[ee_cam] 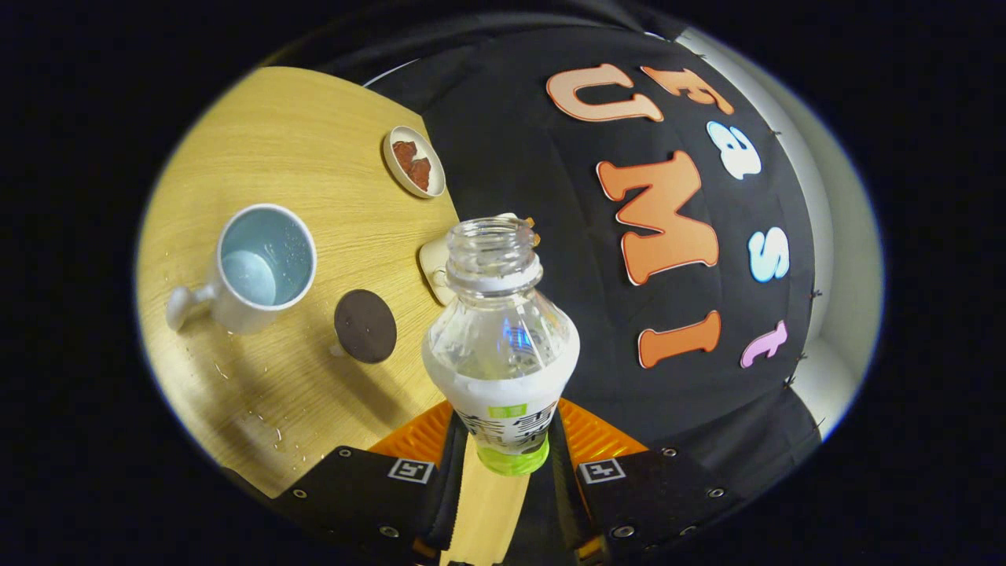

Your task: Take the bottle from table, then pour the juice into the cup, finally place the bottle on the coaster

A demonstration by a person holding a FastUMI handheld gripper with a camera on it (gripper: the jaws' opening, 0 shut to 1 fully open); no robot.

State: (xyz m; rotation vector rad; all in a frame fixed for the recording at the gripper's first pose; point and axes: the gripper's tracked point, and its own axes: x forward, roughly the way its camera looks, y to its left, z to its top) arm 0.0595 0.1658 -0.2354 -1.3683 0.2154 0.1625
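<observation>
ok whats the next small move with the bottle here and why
Probably carry the bottle over to the dark round coaster and lower it upright. The gripper holds it between both fingers, its open mouth clear and looking empty, and the white cup beyond the coaster already seems to hold liquid, so pouring looks done.

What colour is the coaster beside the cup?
Dark brown, a plain round coaster, seen best in the gripper view.

The bottle [501, 346] hides most of a pale object [435, 267]; the tongs [503, 456] cover the bottle's base
</observation>
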